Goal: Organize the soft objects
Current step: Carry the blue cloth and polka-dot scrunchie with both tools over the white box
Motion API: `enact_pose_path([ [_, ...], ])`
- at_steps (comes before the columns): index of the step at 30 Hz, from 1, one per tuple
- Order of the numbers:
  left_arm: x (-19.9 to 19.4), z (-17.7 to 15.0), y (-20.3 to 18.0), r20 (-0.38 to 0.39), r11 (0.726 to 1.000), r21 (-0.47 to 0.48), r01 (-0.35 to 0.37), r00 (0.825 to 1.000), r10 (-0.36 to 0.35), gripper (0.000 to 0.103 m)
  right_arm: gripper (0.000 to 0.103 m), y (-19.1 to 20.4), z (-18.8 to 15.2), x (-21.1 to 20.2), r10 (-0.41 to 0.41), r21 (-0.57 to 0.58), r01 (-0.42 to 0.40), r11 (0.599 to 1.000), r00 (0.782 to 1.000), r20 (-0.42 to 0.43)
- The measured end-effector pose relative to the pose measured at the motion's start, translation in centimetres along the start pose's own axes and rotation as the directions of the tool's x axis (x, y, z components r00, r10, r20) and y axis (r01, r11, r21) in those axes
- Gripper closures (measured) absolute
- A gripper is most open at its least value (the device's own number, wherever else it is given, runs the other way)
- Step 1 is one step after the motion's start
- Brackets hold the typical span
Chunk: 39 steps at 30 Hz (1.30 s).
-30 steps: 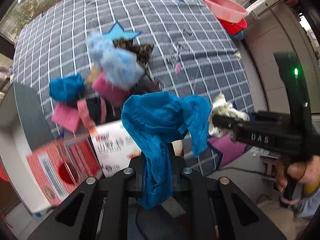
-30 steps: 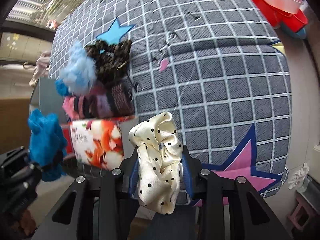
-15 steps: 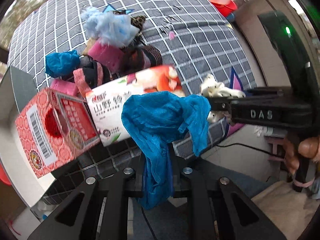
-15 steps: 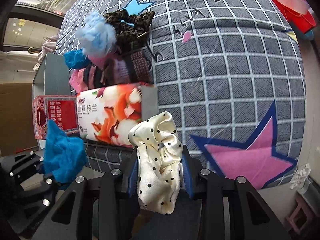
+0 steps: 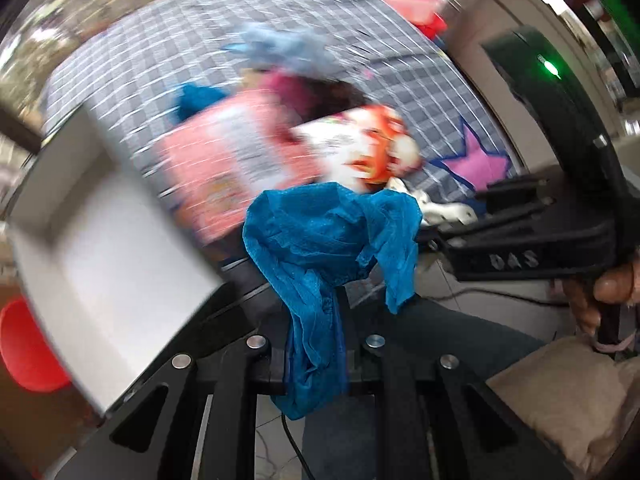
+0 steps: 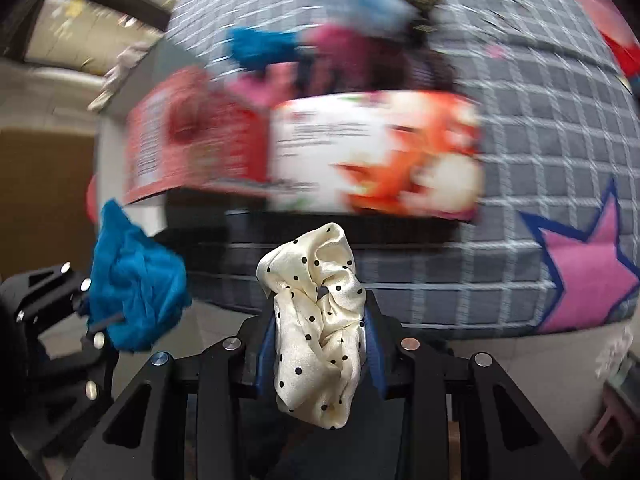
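My left gripper (image 5: pixel 314 344) is shut on a blue gauzy scrunchie (image 5: pixel 328 240), which bunches above the fingers and hangs down between them. My right gripper (image 6: pixel 320 332) is shut on a cream satin scrunchie with black dots (image 6: pixel 316 312). Each gripper shows in the other's view: the right gripper (image 5: pixel 456 216) at the right with cream fabric at its tip, the left gripper (image 6: pixel 92 312) at lower left with the blue scrunchie (image 6: pixel 132 284). Both hang off the near edge of the checked bed (image 6: pixel 540 140). A blurred pile of soft items (image 6: pixel 360 32) lies farther back on the bed.
Two cartons stand at the bed's near edge: a red patterned box (image 6: pixel 192 140) and a white-and-orange tissue pack (image 6: pixel 380 156). A white open box (image 5: pixel 100 232) sits to the left, a red basin (image 5: pixel 28 348) below it. Pink and red basins (image 5: pixel 404 0) lie at the far corner.
Both grippers have swept back off the bed's near edge toward the white box, each still holding its scrunchie. The cartons and pile now sit higher and farther in both views.
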<state>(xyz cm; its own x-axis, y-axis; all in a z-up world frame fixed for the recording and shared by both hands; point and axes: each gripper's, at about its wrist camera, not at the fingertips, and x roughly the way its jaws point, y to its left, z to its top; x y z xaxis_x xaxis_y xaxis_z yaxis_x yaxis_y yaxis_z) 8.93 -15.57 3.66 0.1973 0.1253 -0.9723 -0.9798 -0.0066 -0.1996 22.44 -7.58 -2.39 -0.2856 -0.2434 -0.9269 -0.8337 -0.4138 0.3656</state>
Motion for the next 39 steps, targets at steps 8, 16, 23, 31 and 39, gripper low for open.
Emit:
enact_pose_path([
  [8, -4.7, -4.5, 9.0, 0.131, 0.955, -0.295, -0.039, 0.988, 0.081, 0.085, 0.064, 9.9, 1.8, 0.5, 0.025, -0.244, -0.027, 0.969, 1.0, -0.01],
  [16, -5.2, -7.4, 15.2, 0.147, 0.865, -0.497, -0.063, 0.977, 0.156, 0.086, 0.064, 17.3, 3.7, 2.4, 0.009, -0.377, -0.006, 0.926, 1.0, 0.006],
  [23, -5.2, -8.3, 17.8, 0.162, 0.828, -0.559, -0.043, 0.974, 0.16, 0.085, 0.064, 20.0, 4.5, 2.9, -0.032, -0.397, 0.04, 0.917, 0.999, 0.027],
  [31, -4.6, -7.8, 19.0, 0.174, 0.826, -0.563, -0.024, 0.974, 0.147, 0.085, 0.064, 20.8, 5.1, 3.3, -0.068, -0.402, 0.071, 0.913, 0.997, 0.022],
  [39, -3.5, -7.3, 19.3, 0.166, 0.829, -0.559, -0.018, 0.977, 0.133, 0.085, 0.064, 20.8, 5.3, 3.3, -0.1, -0.399, 0.099, 0.911, 0.995, 0.018],
])
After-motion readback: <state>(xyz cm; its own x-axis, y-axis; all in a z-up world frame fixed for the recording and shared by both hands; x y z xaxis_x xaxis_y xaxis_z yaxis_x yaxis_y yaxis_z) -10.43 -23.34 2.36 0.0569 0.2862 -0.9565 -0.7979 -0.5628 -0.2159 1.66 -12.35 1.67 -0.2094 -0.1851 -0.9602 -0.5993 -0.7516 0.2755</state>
